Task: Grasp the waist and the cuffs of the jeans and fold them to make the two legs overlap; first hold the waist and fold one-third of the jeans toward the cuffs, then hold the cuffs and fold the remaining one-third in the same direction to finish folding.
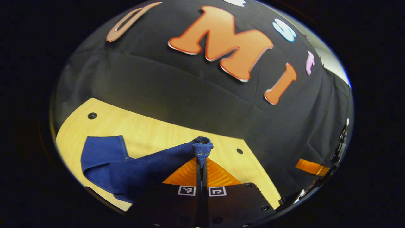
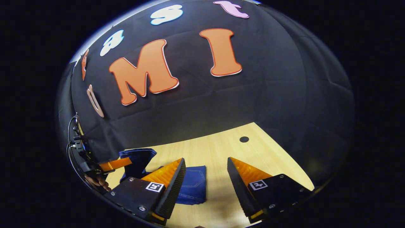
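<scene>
The dark blue jeans (image 1: 126, 164) lie partly on the light wooden table (image 1: 152, 129). My left gripper (image 1: 202, 151) is shut on a bunched edge of the denim and holds it lifted above the table, so the cloth slopes down to the left. In the right gripper view, my right gripper (image 2: 205, 171) stands open over the table with nothing between its fingers. A folded part of the jeans (image 2: 193, 186) lies flat just behind its left finger. Farther left there, the left gripper (image 2: 115, 164) holds raised denim (image 2: 137, 163), with a hand (image 2: 98, 183) below it.
The table has small round holes (image 1: 92, 116) (image 1: 239, 151) (image 2: 244, 139) near its back edge. The black cloth wall rises right behind the table. An orange finger of the right gripper (image 1: 311, 167) shows at the far right of the left gripper view.
</scene>
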Demonstrator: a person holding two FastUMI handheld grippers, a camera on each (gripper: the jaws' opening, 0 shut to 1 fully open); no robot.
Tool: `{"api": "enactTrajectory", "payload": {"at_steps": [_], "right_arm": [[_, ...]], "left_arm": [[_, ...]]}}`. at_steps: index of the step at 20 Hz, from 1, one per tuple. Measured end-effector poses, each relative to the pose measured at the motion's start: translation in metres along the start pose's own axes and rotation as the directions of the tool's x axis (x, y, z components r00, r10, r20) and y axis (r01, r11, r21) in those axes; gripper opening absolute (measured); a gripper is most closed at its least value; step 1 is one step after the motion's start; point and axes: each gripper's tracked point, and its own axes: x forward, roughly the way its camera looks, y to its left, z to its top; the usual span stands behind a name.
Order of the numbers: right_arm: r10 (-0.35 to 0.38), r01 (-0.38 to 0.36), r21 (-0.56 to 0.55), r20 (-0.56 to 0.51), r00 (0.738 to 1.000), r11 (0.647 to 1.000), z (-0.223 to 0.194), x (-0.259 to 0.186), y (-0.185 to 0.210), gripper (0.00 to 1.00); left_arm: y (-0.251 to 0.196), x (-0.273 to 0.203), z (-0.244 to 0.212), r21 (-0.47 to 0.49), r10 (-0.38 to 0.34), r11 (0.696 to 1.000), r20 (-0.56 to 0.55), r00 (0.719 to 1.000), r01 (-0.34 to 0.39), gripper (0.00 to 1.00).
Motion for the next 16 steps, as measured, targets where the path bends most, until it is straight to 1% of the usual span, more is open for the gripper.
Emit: {"api": "enactTrajectory", "payload": {"at_steps": [1, 3, 4, 5, 6, 7, 8, 10, 11, 12, 13, 15, 16], "right_arm": [[-0.01, 0.01, 0.001, -0.006, 1.0, 1.0, -0.001, 0.0, -0.008, 0.83], [-0.014, 0.014, 0.007, -0.013, 1.0, 1.0, -0.004, 0.0, -0.015, 0.84], [-0.022, 0.022, 0.005, -0.014, 1.0, 1.0, -0.005, 0.0, -0.02, 0.83], [-0.027, 0.027, 0.004, -0.018, 0.999, 1.0, -0.006, 0.0, -0.023, 0.83], [-0.032, 0.032, 0.005, -0.016, 0.999, 0.999, -0.006, 0.002, -0.024, 0.83], [-0.031, 0.031, 0.007, -0.018, 0.999, 1.0, -0.006, 0.003, -0.024, 0.83], [-0.037, 0.037, 0.007, -0.018, 0.999, 0.999, -0.006, 0.004, -0.025, 0.83], [-0.039, 0.039, 0.009, -0.022, 0.999, 0.999, -0.007, 0.007, -0.022, 0.83], [-0.038, 0.038, 0.01, -0.023, 0.999, 0.999, -0.007, 0.009, -0.021, 0.83], [-0.04, 0.041, 0.008, -0.026, 0.999, 0.999, -0.008, 0.011, -0.018, 0.84], [-0.043, 0.043, 0.003, -0.025, 0.999, 0.999, -0.009, 0.012, -0.017, 0.84], [-0.041, 0.041, -0.004, -0.033, 0.999, 0.999, -0.009, 0.015, -0.01, 0.83], [-0.034, 0.034, -0.009, -0.035, 0.999, 0.999, -0.009, 0.016, -0.006, 0.83]], "left_arm": [[-0.013, 0.011, -0.019, 0.04, -0.013, 0.999, -0.054, 0.998, 0.015, 0.0], [-0.028, 0.021, -0.056, 0.109, -0.005, 0.994, -0.137, 0.991, 0.02, 0.01], [-0.034, 0.024, -0.07, 0.11, -0.018, 0.993, -0.165, 0.986, 0.037, 0.03], [-0.033, 0.02, -0.076, 0.098, -0.029, 0.994, -0.172, 0.985, 0.046, 0.01], [-0.031, 0.02, -0.077, 0.071, -0.045, 0.996, -0.166, 0.985, 0.058, 0.11], [-0.022, 0.017, -0.073, 0.051, -0.033, 0.998, -0.152, 0.988, 0.042, 0.26], [-0.004, 0.015, -0.063, 0.042, -0.002, 0.999, -0.124, 0.992, 0.008, 0.41], [0.032, 0.008, -0.054, -0.028, 0.048, 0.998, -0.105, 0.993, -0.052, 0.72], [0.054, 0.001, -0.051, -0.09, 0.072, 0.993, -0.095, 0.993, -0.081, 0.72], [0.074, -0.007, -0.052, -0.175, 0.094, 0.978, -0.093, 0.991, -0.11, 0.8], [0.098, -0.013, -0.048, -0.272, 0.119, 0.952, -0.088, 0.989, -0.139, 0.8], [0.153, -0.027, -0.044, -0.438, 0.207, 0.872, -0.077, 0.975, -0.22, 0.8], [0.175, -0.036, -0.044, -0.486, 0.251, 0.835, -0.082, 0.965, -0.258, 0.8]]}}
